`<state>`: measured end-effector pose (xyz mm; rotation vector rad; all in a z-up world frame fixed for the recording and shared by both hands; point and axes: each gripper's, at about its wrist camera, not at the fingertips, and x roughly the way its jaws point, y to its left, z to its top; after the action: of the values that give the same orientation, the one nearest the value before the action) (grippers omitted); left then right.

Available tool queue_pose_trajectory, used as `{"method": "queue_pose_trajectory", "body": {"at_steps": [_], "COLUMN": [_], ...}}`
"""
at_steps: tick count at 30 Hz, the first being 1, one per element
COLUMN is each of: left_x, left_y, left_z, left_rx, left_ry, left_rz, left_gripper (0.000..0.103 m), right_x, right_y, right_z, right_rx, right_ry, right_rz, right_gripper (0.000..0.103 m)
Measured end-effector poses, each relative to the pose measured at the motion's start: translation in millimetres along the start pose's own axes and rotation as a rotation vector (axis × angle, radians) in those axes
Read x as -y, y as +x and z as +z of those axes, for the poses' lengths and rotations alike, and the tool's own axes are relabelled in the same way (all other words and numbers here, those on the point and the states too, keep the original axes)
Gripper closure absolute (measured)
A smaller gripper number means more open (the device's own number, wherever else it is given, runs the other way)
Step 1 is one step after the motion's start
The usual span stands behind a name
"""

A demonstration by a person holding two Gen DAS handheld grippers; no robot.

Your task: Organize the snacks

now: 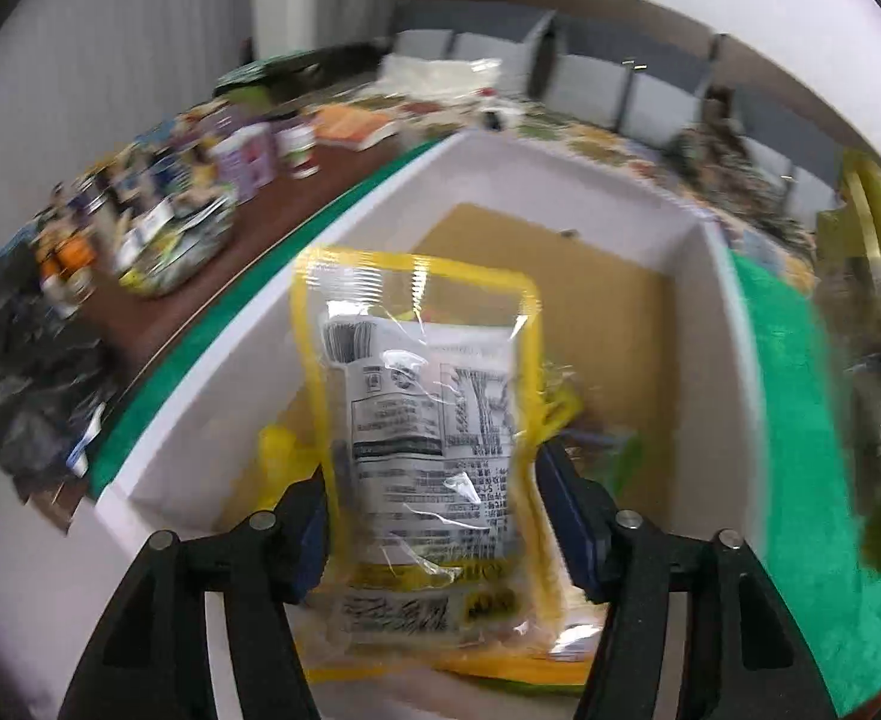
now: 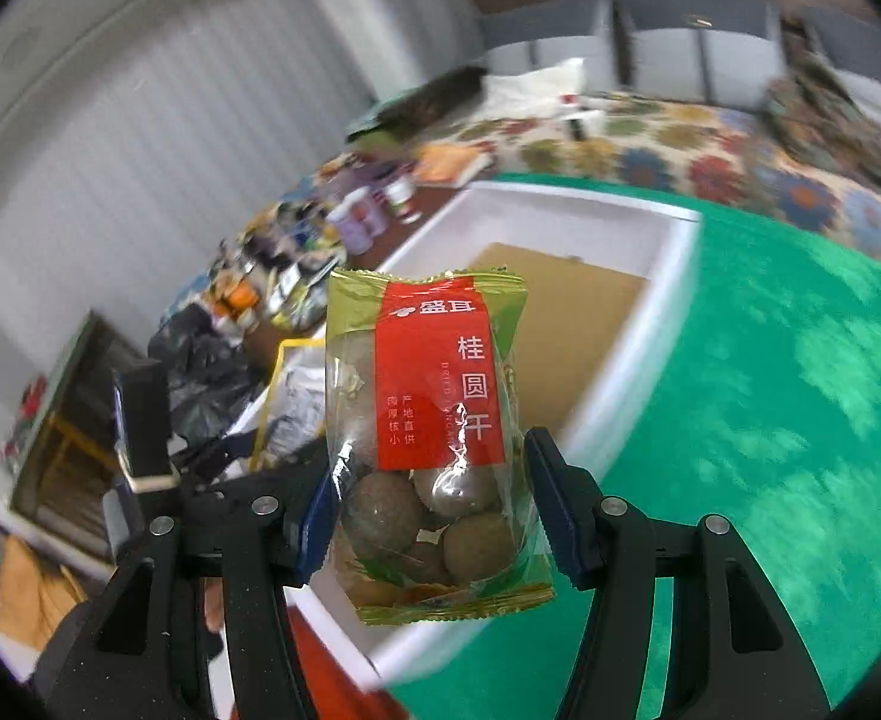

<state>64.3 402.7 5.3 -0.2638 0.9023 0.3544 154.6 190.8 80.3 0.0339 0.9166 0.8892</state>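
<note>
Left wrist view: the left gripper pinches a yellow-edged pouch by its lower half, back label facing the camera, over the white box. The pouch hangs above the box's near end, where other yellow and green packets already lie; the far end shows only a bare cardboard floor. The step in hand appears to be lowering this pouch into the box. The next move calls for setting it down on or beside the packets below and only then parting the fingers. The box's near left wall stands close to the left finger and could catch it on the way down. Beyond the box's left edge, on the brown table, cans and bottles crowd together, well apart from the work.

Right wrist view: the right gripper holds a packet of dried longan, red label upright, the fingers pressed against its lower sides. It hangs in the air just outside the white box's near right corner, over the green cloth. This packet looks set to follow into the box; the move calls for swinging left across the rim. The left gripper and its pouch, visible at the box's left, occupy that end, so the open cardboard floor toward the far end seems the freer spot. Motion blur hides finer detail.
</note>
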Motion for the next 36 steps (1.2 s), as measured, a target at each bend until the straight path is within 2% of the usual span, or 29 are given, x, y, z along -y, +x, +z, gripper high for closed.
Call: {"method": "queue_pose_trajectory", "body": {"at_steps": [1, 2, 3, 4, 6, 10, 14, 18, 21, 25, 30, 36], "left_x": [-0.9, -4.4, -7.8, -10.9, -9.1, 2.8, 18.3, 23.4, 27.1, 33.6, 29.3, 23.0], "left_y": [2.1, 3.1, 0.4, -2.9, -7.5, -28.6, -50.3, -63.3, -70.9, -89.5, -103.8, -107.3], "left_z": [-3.5, -6.8, -12.2, -14.8, -18.4, -20.5, -14.8, -11.3, -11.3, -18.2, -20.0, -19.8], "left_rx": [0.001, 0.007, 0.023, 0.035, 0.056, 0.147, 0.219, 0.197, 0.165, 0.201, 0.213, 0.197], "left_ry": [-0.009, -0.021, -0.031, -0.033, -0.022, 0.026, 0.04, -0.007, 0.001, 0.014, 0.003, 0.004], "left_rz": [0.003, 0.012, 0.025, 0.032, 0.042, 0.085, 0.161, 0.214, 0.223, 0.231, 0.163, 0.159], "left_gripper": [0.032, 0.021, 0.015, 0.014, 0.013, 0.003, 0.0, 0.0, 0.0, 0.0, 0.0, 0.0], "right_x": [-10.4, -12.9, -13.6, -13.2, -4.0, 12.3, 13.0, 2.7, -1.9, -12.5, -21.0, -29.0], "right_y": [19.5, 36.8, 54.3, 74.1, 88.5, 55.1, 12.0, -4.9, -6.8, -13.0, -19.8, -22.5], "right_z": [-1.4, -3.3, -8.6, -17.6, -28.9, -34.8, -26.7, -23.1, -27.0, -36.7, -39.4, -41.3], "right_rx": [-0.013, -0.035, -0.069, -0.12, -0.174, -0.092, -0.015, 0.017, -0.007, 0.006, 0.03, 0.06], "right_ry": [-0.025, -0.037, -0.047, -0.049, -0.03, 0.007, -0.044, -0.074, -0.087, -0.12, -0.153, -0.19], "right_rz": [-0.006, -0.016, -0.021, -0.035, -0.048, -0.018, -0.087, -0.171, -0.203, -0.236, -0.25, -0.259], "right_gripper": [0.038, 0.034, 0.032, 0.032, 0.032, 0.032, 0.03, 0.024, 0.024, 0.024, 0.024, 0.024]}}
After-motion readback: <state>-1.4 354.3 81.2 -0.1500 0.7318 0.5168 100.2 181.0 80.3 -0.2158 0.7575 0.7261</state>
